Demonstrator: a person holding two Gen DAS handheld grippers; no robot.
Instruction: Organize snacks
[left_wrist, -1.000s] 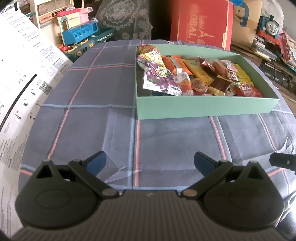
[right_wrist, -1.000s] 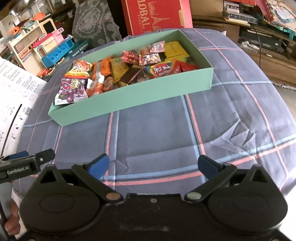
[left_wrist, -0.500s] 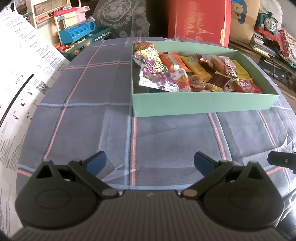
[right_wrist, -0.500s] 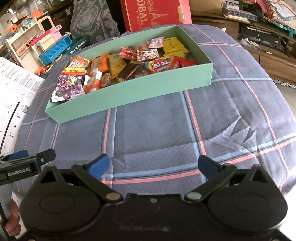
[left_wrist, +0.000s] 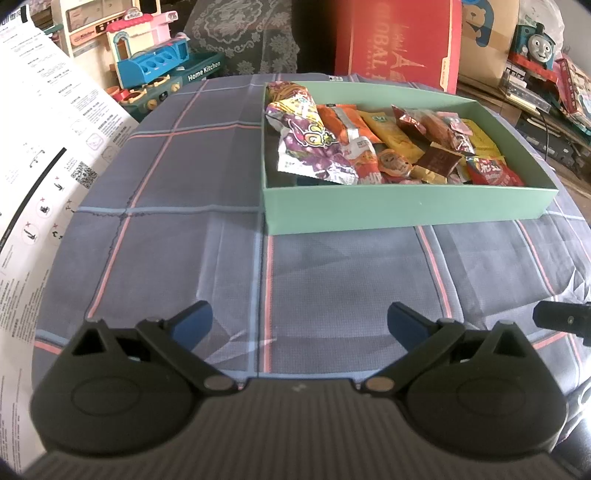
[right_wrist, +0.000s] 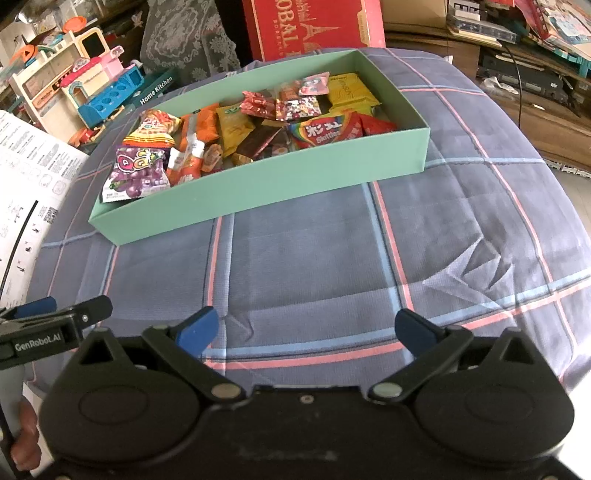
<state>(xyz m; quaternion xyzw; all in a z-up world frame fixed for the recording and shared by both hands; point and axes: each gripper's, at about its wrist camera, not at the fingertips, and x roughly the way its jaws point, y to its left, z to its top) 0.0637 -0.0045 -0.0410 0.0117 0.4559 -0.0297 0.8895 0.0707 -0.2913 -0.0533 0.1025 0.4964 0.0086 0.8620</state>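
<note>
Both the left gripper (left_wrist: 295, 319) and right gripper (right_wrist: 304, 326) are hovering with fingers spread wide, empty, over the plaid cloth (left_wrist: 332, 277); snack packets (right_wrist: 317, 131) are lying in the green box (right_wrist: 258, 184) (well ahead).

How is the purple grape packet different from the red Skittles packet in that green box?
The purple grape packet lies at the box's left end; the red Skittles packet lies toward the right end. The grape one shows grapes, the Skittles one a rainbow stripe. Both lie loose inside the green box.

Your right tongs (right_wrist: 304, 330) gape empty, well short of the green box (right_wrist: 280, 184); snack packets (right_wrist: 321, 131) fill it. Left tongs (right_wrist: 55, 314) beside yours.
</note>
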